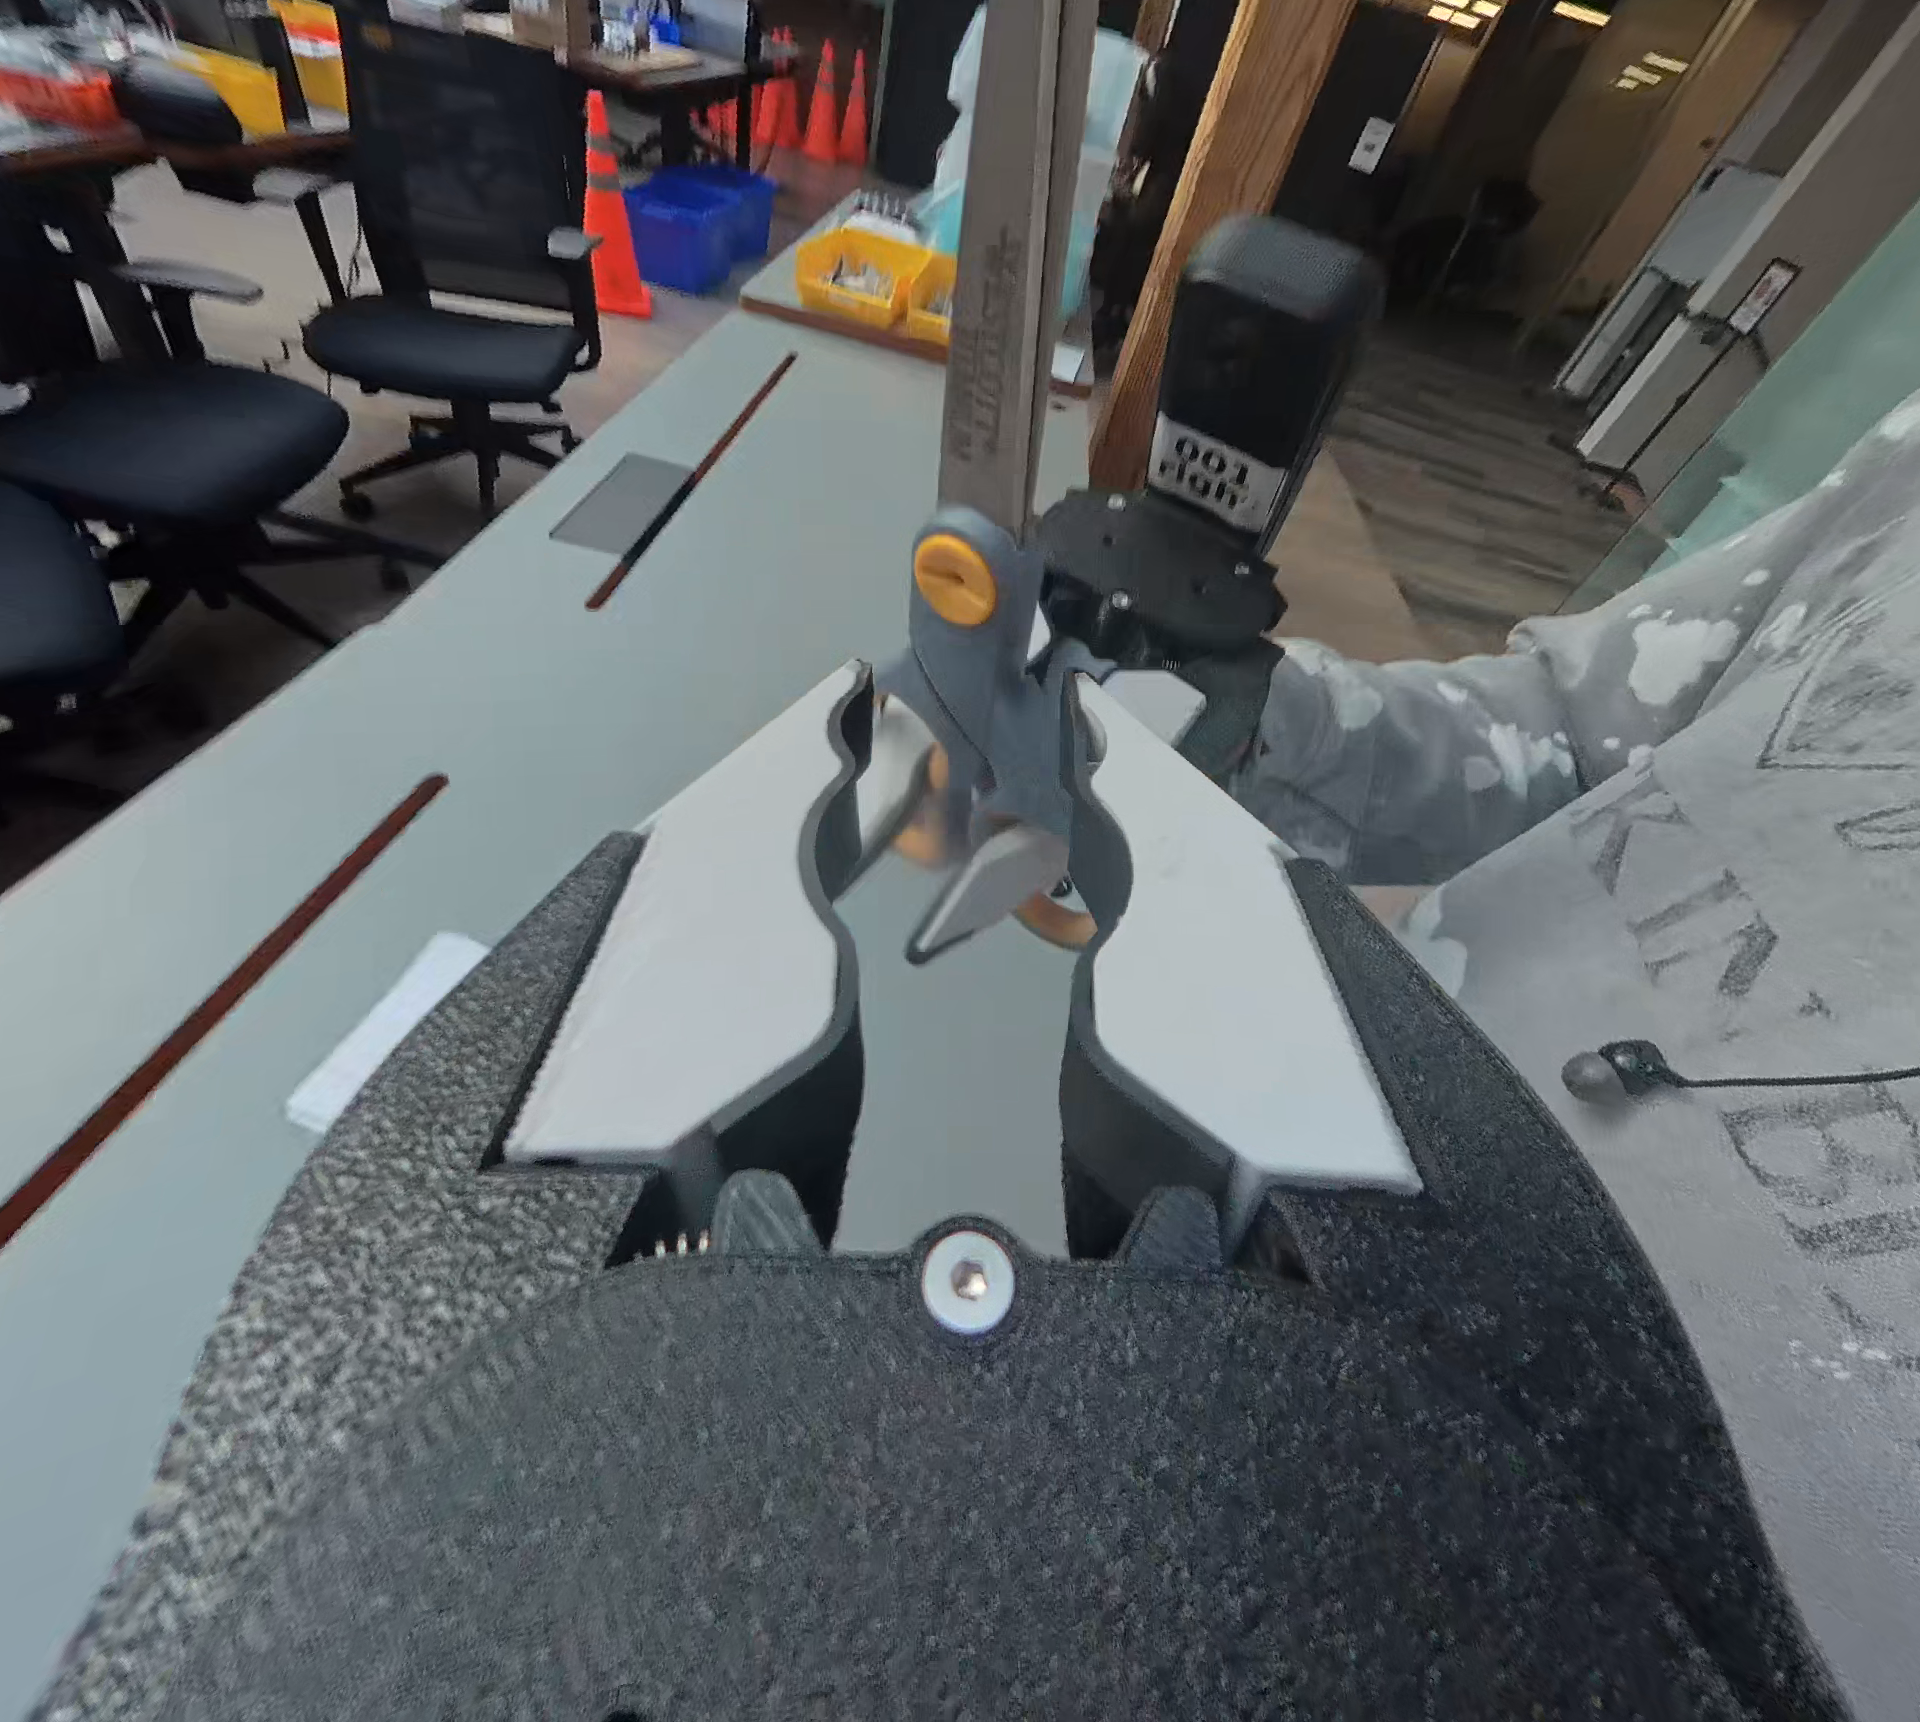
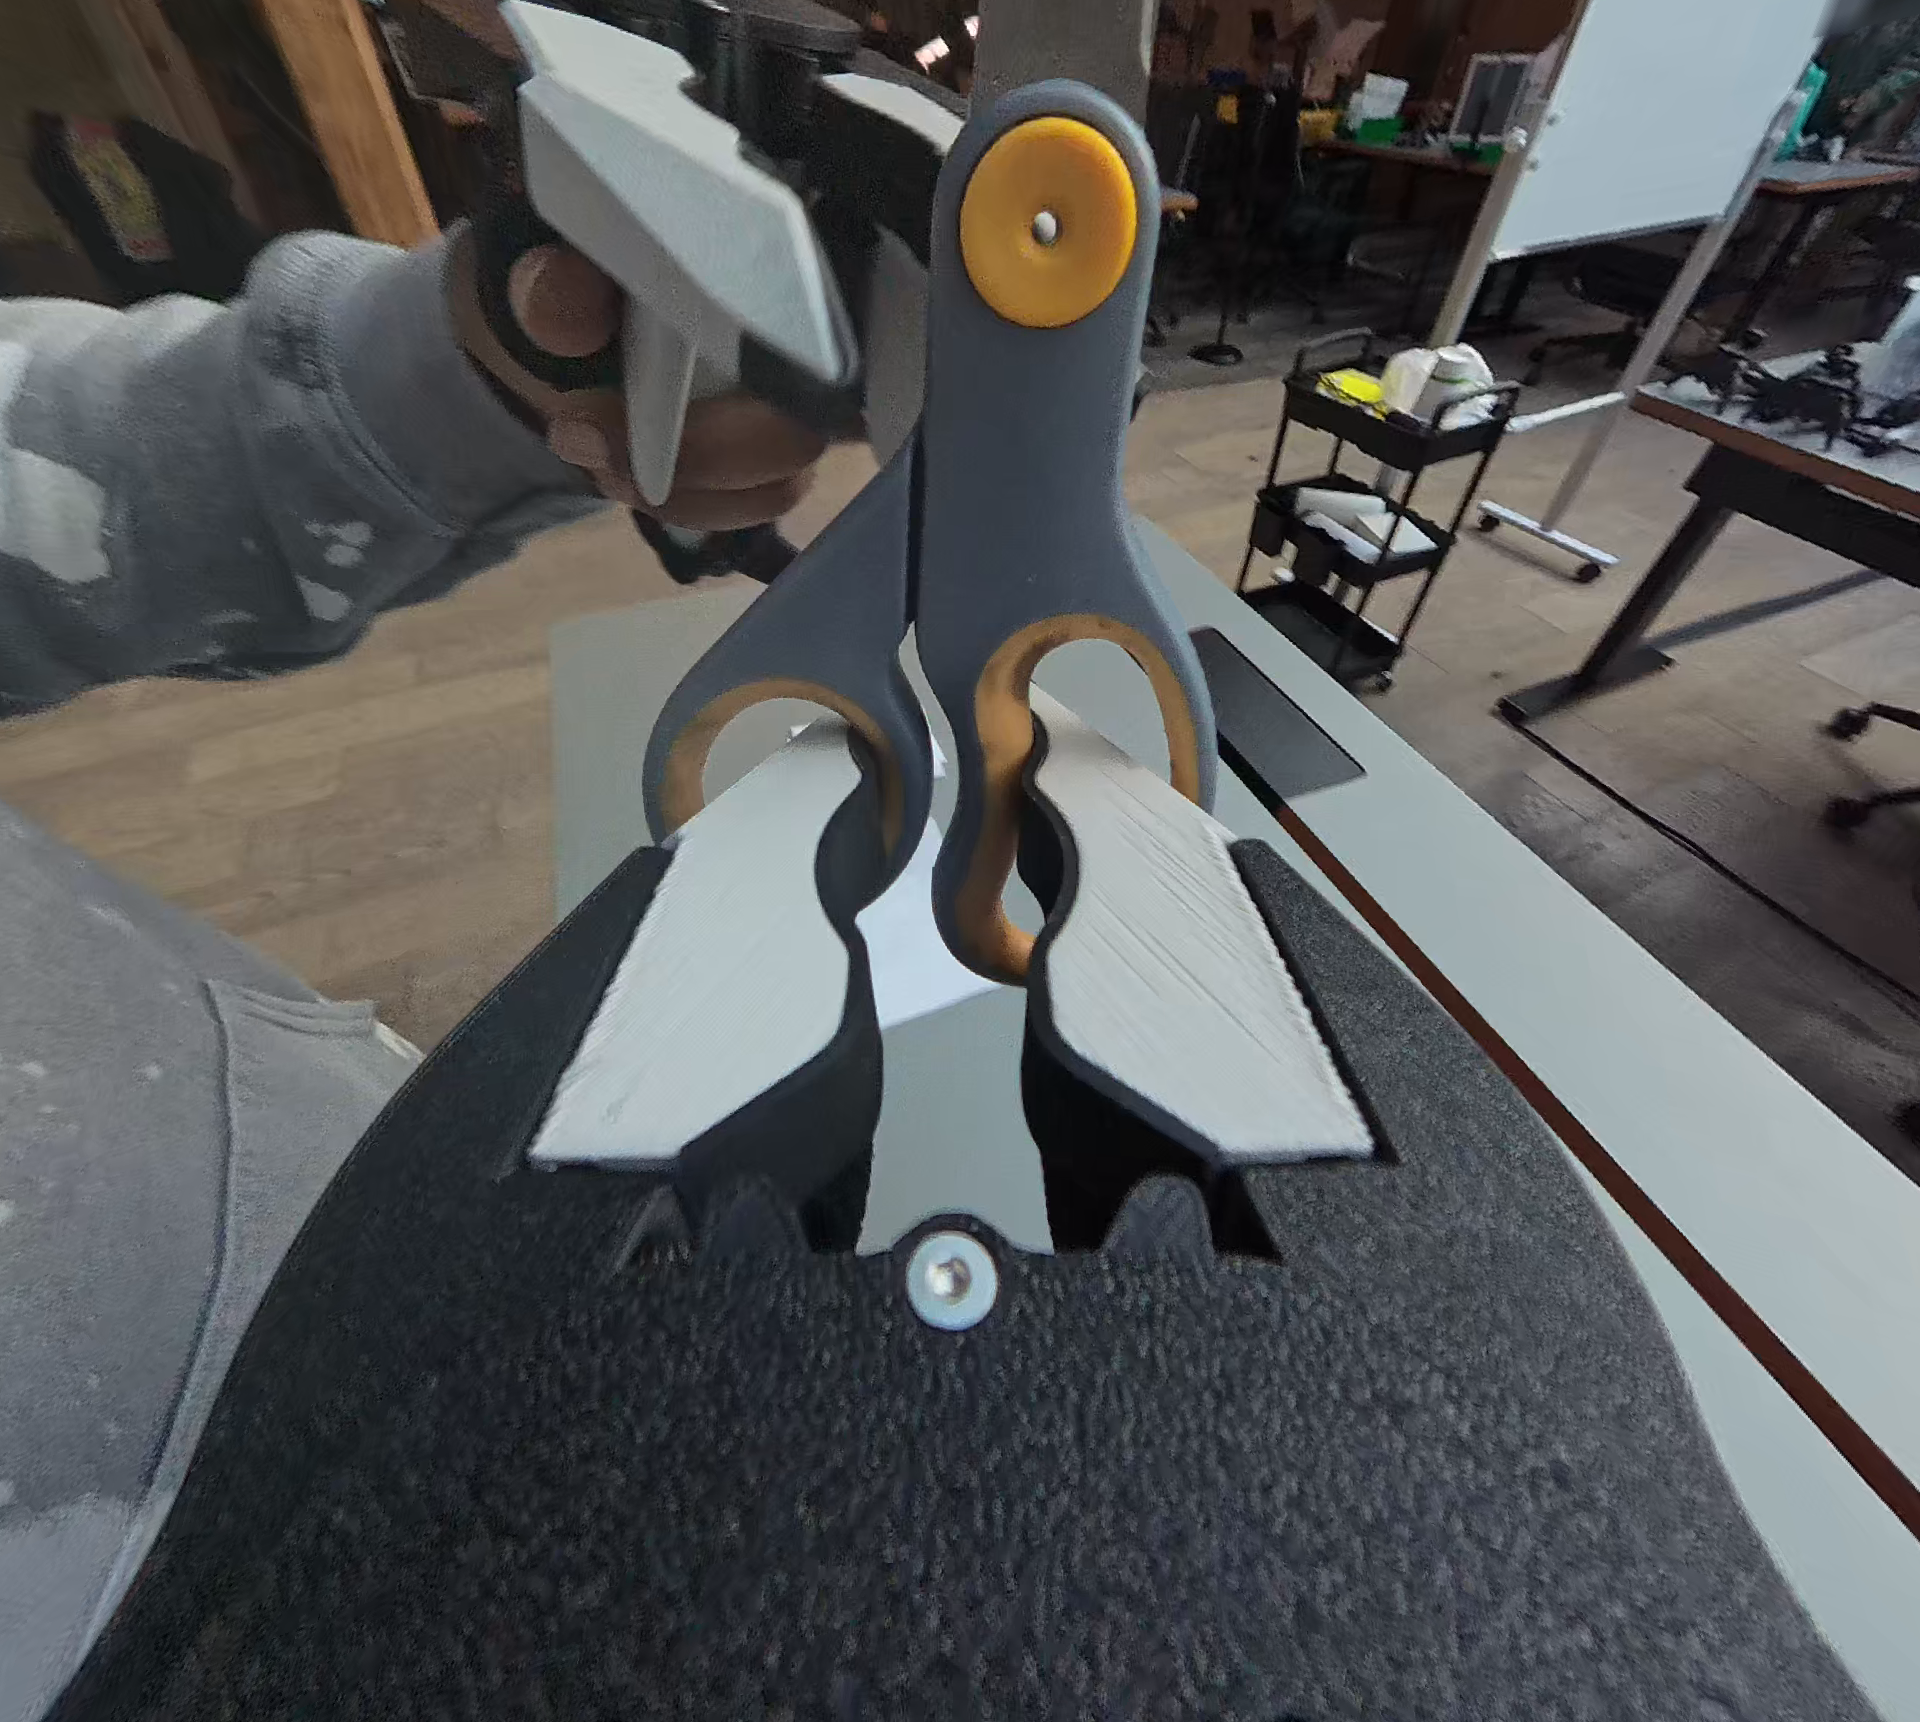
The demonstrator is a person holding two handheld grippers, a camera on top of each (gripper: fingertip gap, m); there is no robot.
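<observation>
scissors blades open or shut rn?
Shut. The scissors point blades-up with both blades lying together as one strip, handles nearly touching. The right gripper has a finger through each handle loop.

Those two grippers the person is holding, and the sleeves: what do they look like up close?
Each gripper, left and right, has a rough, speckled black body with a silver screw, and two pale grey fingers with wavy black inner edges. The other one seen farther off carries a black block with a white label. The sleeves are grey, blotched with white.
</observation>
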